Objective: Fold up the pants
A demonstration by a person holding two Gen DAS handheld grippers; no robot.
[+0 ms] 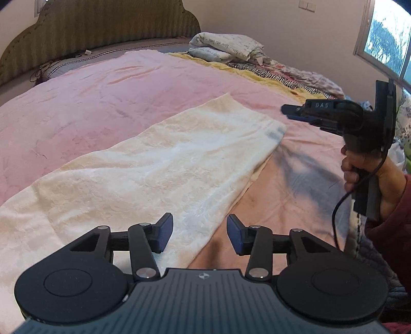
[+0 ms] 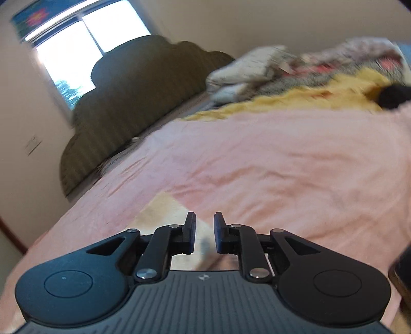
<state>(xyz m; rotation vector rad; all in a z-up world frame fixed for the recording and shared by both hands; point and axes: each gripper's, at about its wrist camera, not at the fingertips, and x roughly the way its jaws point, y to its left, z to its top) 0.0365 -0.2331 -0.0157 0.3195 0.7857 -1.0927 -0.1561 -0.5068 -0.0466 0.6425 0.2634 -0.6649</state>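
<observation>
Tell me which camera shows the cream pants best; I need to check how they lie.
The left wrist view: the cream pants lie stretched flat across the pink blanket, nearly whole. The right wrist view, blurred, catches only a small corner of them behind the right gripper.

Both low — facing headboard [image 1: 102, 23].

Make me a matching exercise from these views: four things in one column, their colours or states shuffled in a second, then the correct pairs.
Things:
1. pants
2. bedspread
3. headboard
4. left hand-held gripper

Colours or states:
A. pink, spread over the bed
B. open, holding nothing
C. cream, lying flat
D. olive green, ribbed

Pairs: 1-C, 2-A, 3-D, 4-B
</observation>
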